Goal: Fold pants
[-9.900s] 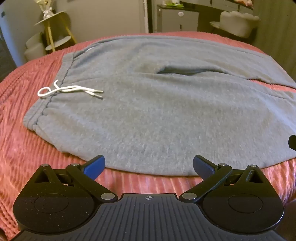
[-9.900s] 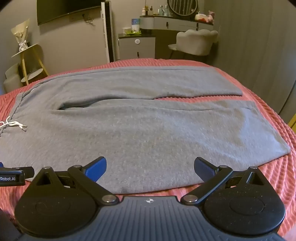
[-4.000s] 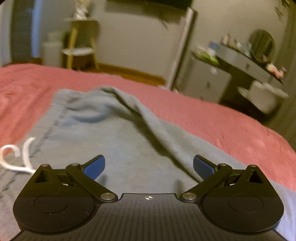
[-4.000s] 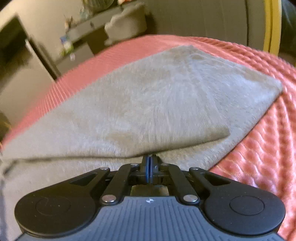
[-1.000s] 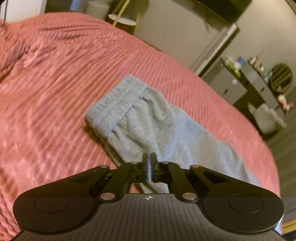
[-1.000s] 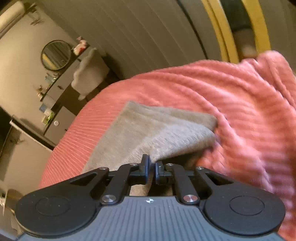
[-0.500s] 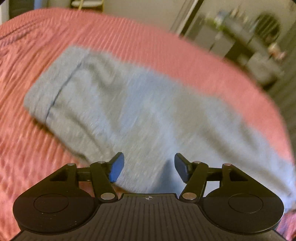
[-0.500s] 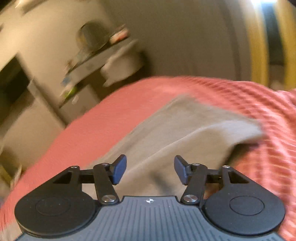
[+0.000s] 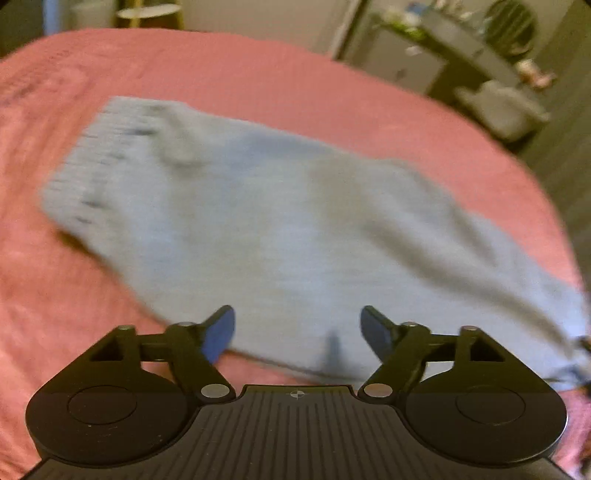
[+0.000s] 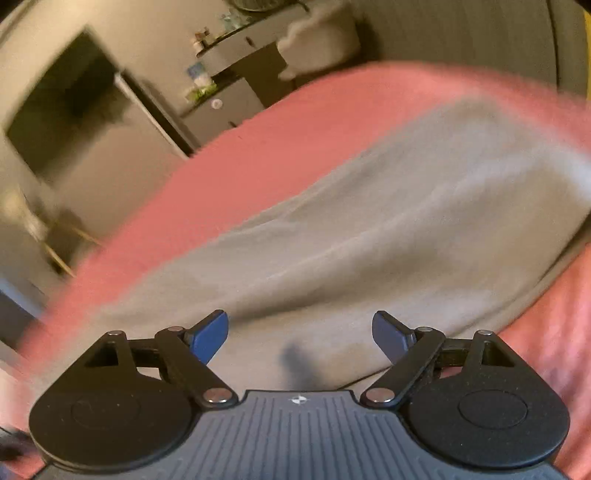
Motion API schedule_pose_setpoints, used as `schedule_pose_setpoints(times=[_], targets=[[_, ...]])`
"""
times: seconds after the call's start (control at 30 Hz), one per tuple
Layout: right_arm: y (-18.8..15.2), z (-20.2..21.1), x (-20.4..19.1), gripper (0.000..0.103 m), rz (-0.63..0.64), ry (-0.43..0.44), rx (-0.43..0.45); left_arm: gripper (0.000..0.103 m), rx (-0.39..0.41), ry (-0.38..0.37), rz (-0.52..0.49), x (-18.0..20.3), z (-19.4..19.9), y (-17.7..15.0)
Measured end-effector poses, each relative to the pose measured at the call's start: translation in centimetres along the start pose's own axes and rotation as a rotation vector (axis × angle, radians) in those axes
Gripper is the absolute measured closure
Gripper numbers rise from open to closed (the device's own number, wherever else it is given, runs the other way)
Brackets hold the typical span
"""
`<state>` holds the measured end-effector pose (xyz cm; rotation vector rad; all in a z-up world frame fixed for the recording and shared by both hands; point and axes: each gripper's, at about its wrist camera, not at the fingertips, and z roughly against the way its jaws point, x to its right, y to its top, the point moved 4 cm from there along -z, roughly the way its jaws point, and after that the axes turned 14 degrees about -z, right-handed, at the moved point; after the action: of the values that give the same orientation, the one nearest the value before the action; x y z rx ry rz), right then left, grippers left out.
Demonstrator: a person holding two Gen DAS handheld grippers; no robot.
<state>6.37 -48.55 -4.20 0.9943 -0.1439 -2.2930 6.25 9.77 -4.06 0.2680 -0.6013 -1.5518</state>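
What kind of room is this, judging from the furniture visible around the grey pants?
Most likely a bedroom. The grey pants lie on a bed with a pink ribbed bedspread, and behind it stand a dressing table with a round mirror and a pale upholstered chair.

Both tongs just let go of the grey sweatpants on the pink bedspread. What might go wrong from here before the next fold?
1. The grey sweatpants lie askew on the pink bedspread, so a next fold may come out crooked.
2. Their far edge looks puffed up in the right wrist view, not flat; the fold could spring open.
3. Left tongs and right tongs, jaws just opened and empty, hover low over the cloth and could snag it.
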Motion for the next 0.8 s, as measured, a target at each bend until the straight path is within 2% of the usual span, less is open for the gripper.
schedule_pose_setpoints(times=[0.03,0.07,0.13,0.2,0.27,0.37,0.47,0.53,0.6,0.63,0.7,0.8], targets=[[-0.1,-0.3,0.8,0.025,-0.089,0.026,-0.036,0.02,0.006,-0.044,0.014,1.2,-0.5,-0.3],[-0.2,-0.7,1.4,0.04,-0.151,0.033,-0.067,0.02,0.005,-0.081,0.033,1.9,-1.0,-0.5],[-0.9,-1.1,2.7,0.062,-0.247,0.038,-0.119,0.02,-0.013,-0.168,0.067,3.4,-2.2,-1.4],[-1.9,-1.0,3.0,0.063,-0.278,0.052,-0.136,0.02,-0.035,-0.232,0.072,4.6,-3.4,-2.4],[-2.7,-0.8,2.3,0.063,-0.263,0.045,-0.137,0.02,-0.015,-0.229,0.055,4.6,-3.5,-2.2],[-3.8,-0.7,1.8,0.063,-0.251,0.041,-0.158,0.019,0.04,-0.248,0.149,2.6,-3.3,-2.1],[-4.9,-1.5,0.6,0.063,-0.256,0.044,-0.178,0.019,0.023,-0.257,0.222,1.5,-3.5,-2.6],[-5.2,-2.2,-0.1,0.064,-0.259,0.071,-0.177,0.019,0.029,-0.26,0.231,1.6,-3.5,-2.6],[-5.6,-2.9,-0.7,0.08,-0.266,0.078,-0.171,0.019,0.034,-0.248,0.22,1.9,-3.4,-2.6],[-5.9,-3.4,-0.8,0.095,-0.261,0.072,-0.169,0.019,0.033,-0.242,0.213,1.6,-3.0,-2.8],[-6.5,-3.1,-0.9,0.099,-0.247,0.044,-0.155,0.018,0.035,-0.235,0.198,1.8,-3.0,-2.7],[-6.5,-1.2,-2.3,0.1,-0.173,0.071,-0.104,0.018,0.037,-0.228,0.196,2.0,-2.8,-2.7]])
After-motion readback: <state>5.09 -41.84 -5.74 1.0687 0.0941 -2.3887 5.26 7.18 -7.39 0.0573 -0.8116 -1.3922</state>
